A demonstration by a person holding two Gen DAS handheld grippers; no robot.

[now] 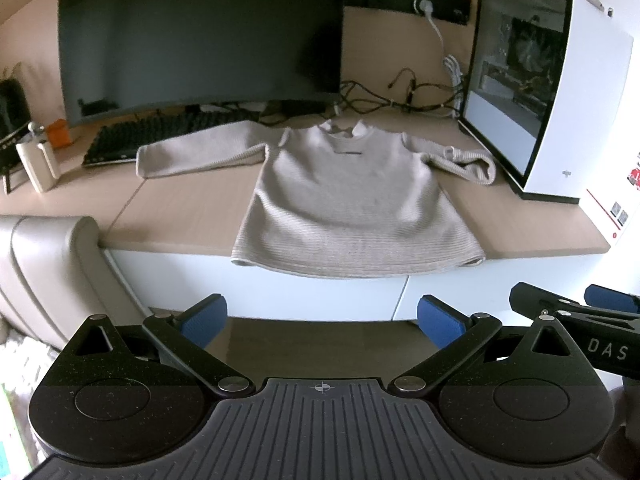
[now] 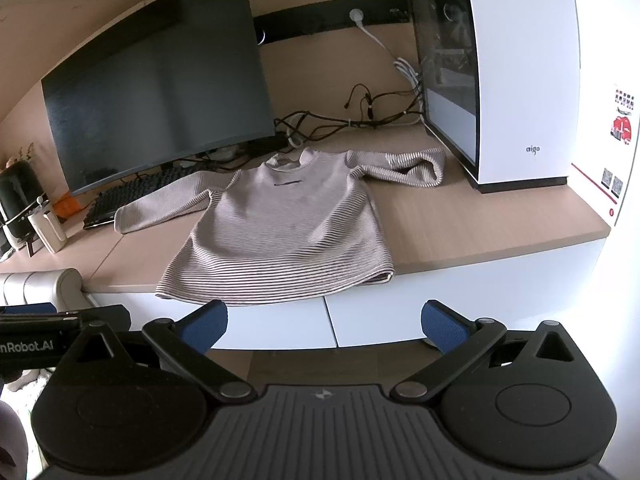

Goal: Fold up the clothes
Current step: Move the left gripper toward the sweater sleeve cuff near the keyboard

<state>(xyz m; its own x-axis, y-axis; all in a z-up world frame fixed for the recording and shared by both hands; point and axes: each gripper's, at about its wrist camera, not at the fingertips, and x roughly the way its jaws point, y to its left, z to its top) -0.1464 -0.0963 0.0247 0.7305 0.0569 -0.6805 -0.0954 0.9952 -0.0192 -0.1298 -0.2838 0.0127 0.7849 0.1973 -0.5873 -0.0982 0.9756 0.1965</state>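
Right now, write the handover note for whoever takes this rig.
Left gripper: open, empty, held short of the desk.
Right gripper: open, empty, beside it.
Sweater: flat on the desk, front up, hem over the near edge. One sleeve lies across the keyboard; the other is doubled back by the white PC case.
Done: no fold yet.
Left: fold sleeves in, then the body.

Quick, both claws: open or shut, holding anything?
Left claw: open, empty, short of the beige ribbed knit sweater.
Right claw: open, empty.
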